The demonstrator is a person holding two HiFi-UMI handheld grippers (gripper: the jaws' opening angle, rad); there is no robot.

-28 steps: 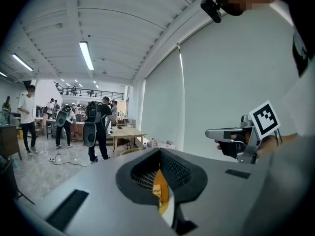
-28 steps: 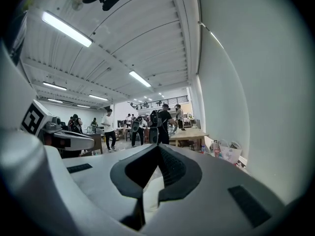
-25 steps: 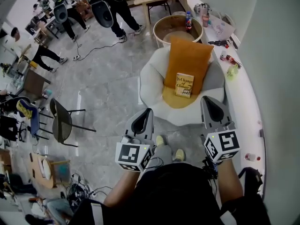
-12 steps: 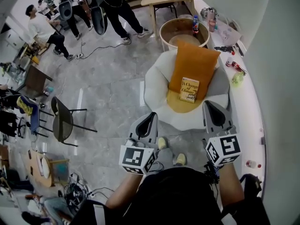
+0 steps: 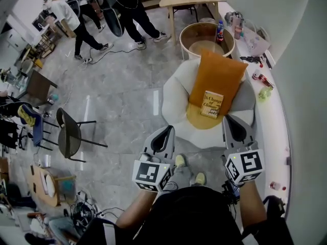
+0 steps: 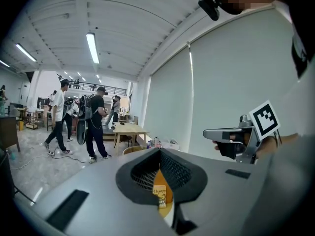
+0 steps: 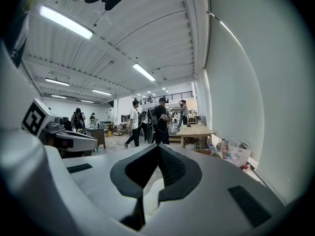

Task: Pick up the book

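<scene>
A person stands in front of a soft white chair (image 5: pixel 176 98) and holds a claw in each hand. The book (image 5: pixel 212 104) lies on an orange cushion (image 5: pixel 217 73) that leans on the back of the chair. The book is yellow, and its cover faces up.

The left gripper (image 5: pixel 167 132) points at the front edge of the chair. Its two jaws are pressed together with nothing in them. The right gripper (image 5: pixel 231 120) is by the chair's right front. Its jaws are together too, and they hold nothing. Both claws are near the chair but apart from the book.

Behind the chair stands a round wooden table (image 5: pixel 190 34) with a bottle (image 5: pixel 220 31) on it. A black chair (image 5: pixel 69 134) stands off to the left. Some people (image 5: pixel 134 9) stand far across the room.
</scene>
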